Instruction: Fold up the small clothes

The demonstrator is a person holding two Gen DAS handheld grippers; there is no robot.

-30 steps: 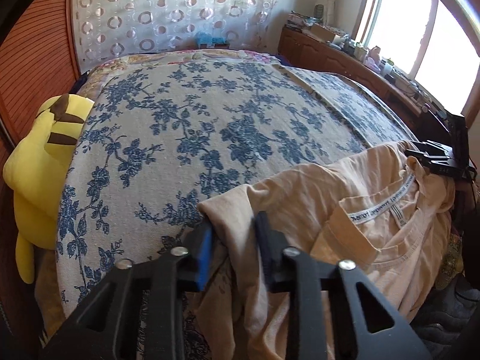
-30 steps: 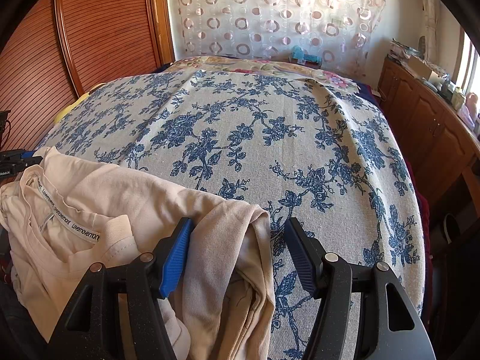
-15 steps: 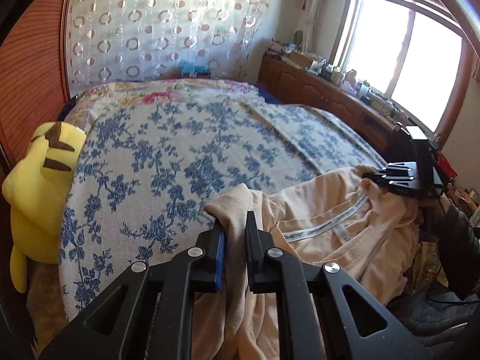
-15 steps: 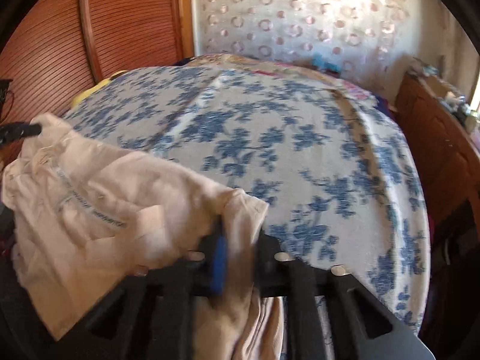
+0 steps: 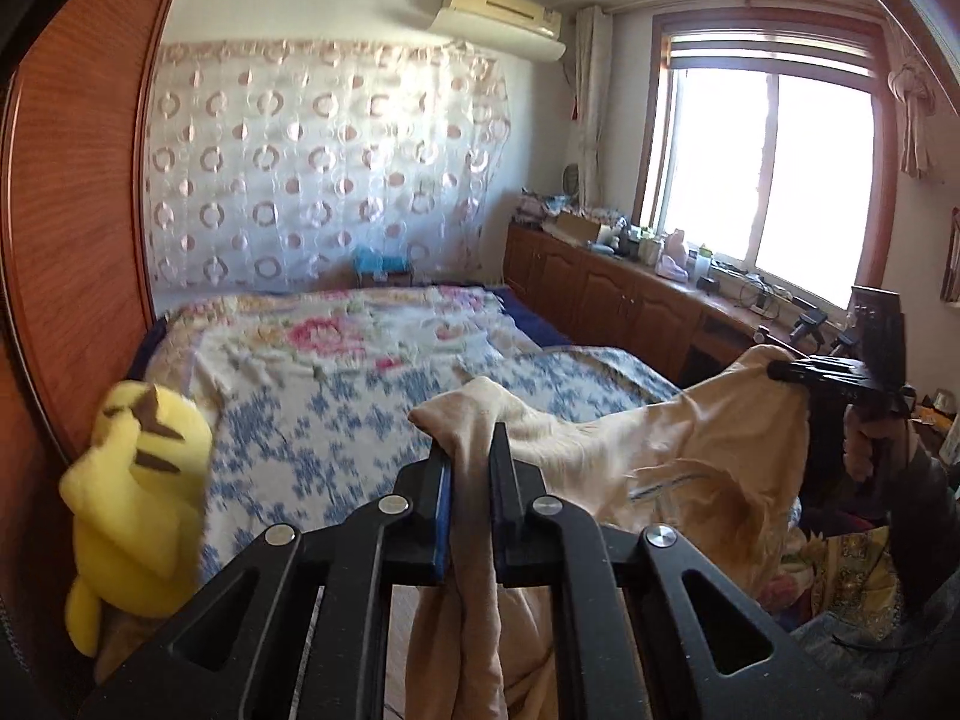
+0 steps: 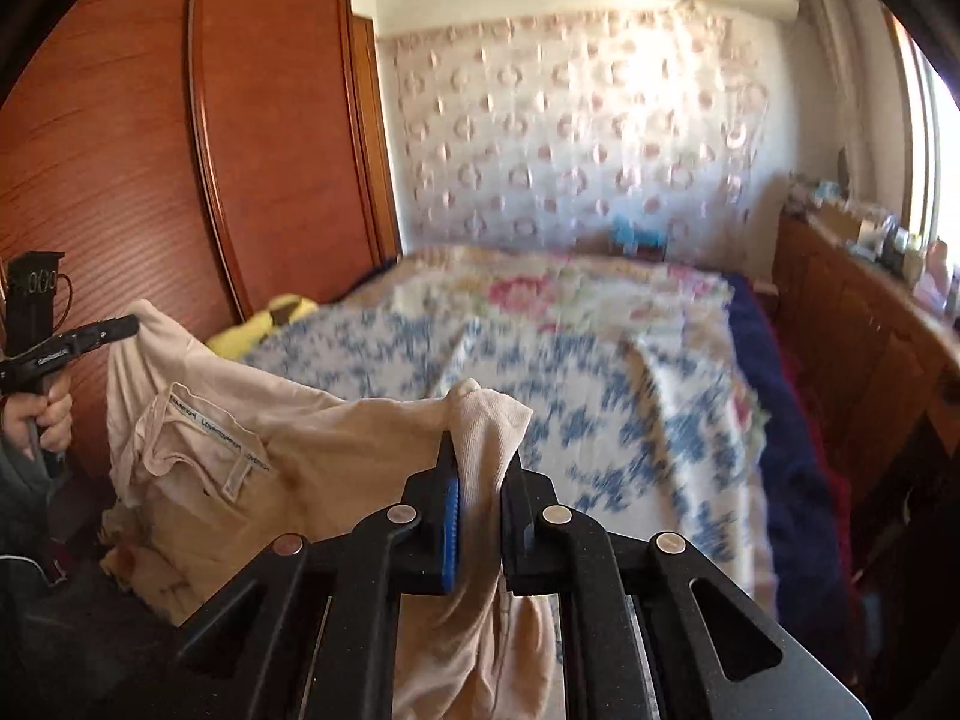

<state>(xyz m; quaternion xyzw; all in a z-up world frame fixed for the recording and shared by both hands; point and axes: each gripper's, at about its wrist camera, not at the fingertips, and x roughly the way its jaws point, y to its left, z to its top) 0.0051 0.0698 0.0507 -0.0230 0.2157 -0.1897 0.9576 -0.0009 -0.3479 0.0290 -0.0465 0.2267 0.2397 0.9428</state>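
A beige T-shirt (image 5: 648,450) hangs in the air between my two grippers, above the near edge of the bed. My left gripper (image 5: 471,456) is shut on one bunched shoulder of the T-shirt. My right gripper (image 6: 483,450) is shut on the other shoulder of the T-shirt (image 6: 336,444). The neckline with its printed label tape (image 6: 219,426) sags between them. The right gripper also shows at the right of the left wrist view (image 5: 780,369), and the left gripper at the left of the right wrist view (image 6: 129,324), each pinching a cloth corner.
The bed (image 5: 336,420) has a blue floral cover with a pink floral blanket (image 5: 336,336) farther back. A yellow plush toy (image 5: 132,492) sits at its left edge by the wooden wardrobe (image 6: 180,180). A cluttered wooden cabinet (image 5: 630,294) runs under the window at right.
Both grippers closed on the T-shirt's shoulders and rose, lifting it off the bed. The views tilted up from the bed cover to the room.
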